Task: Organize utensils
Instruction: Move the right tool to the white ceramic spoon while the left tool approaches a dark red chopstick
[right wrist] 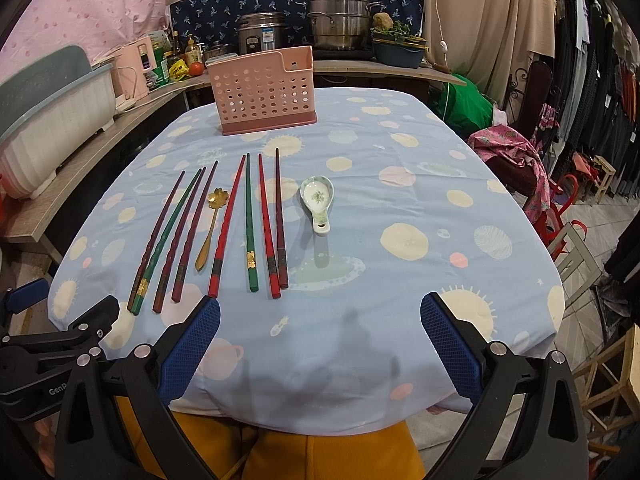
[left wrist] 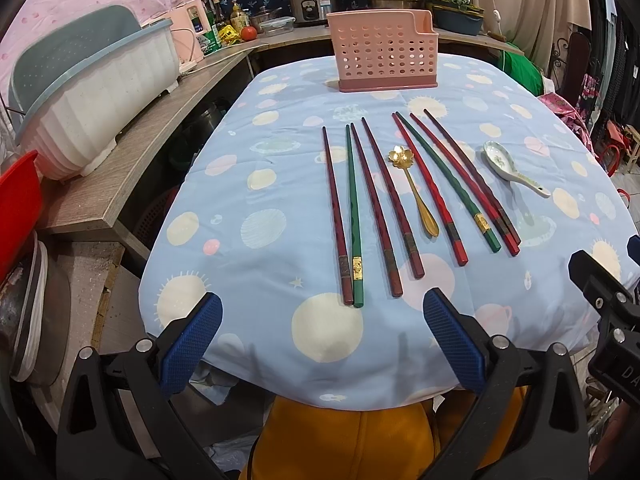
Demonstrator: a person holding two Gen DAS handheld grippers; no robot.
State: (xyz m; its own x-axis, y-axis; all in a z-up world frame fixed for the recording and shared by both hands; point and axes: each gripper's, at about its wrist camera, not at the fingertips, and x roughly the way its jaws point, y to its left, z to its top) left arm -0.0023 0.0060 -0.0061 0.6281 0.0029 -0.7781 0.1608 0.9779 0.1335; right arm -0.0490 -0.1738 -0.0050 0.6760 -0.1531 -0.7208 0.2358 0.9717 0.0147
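Left tongs and right tongs both wide, empty, at worktop near edge, chopsticks plus two spoons in row mid-cloth, pink holder at far end

A white dish rack is seen on the side counter. Behind, a rice cooker, steel steamer pot and tomato are noted.

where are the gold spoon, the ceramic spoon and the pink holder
gold spoon [left wrist: 418, 196]: left wrist view, on its handle
ceramic spoon [right wrist: 317, 192]: right wrist view, in its bowl
pink holder [left wrist: 386, 56]: left wrist view, on its perforated front wall
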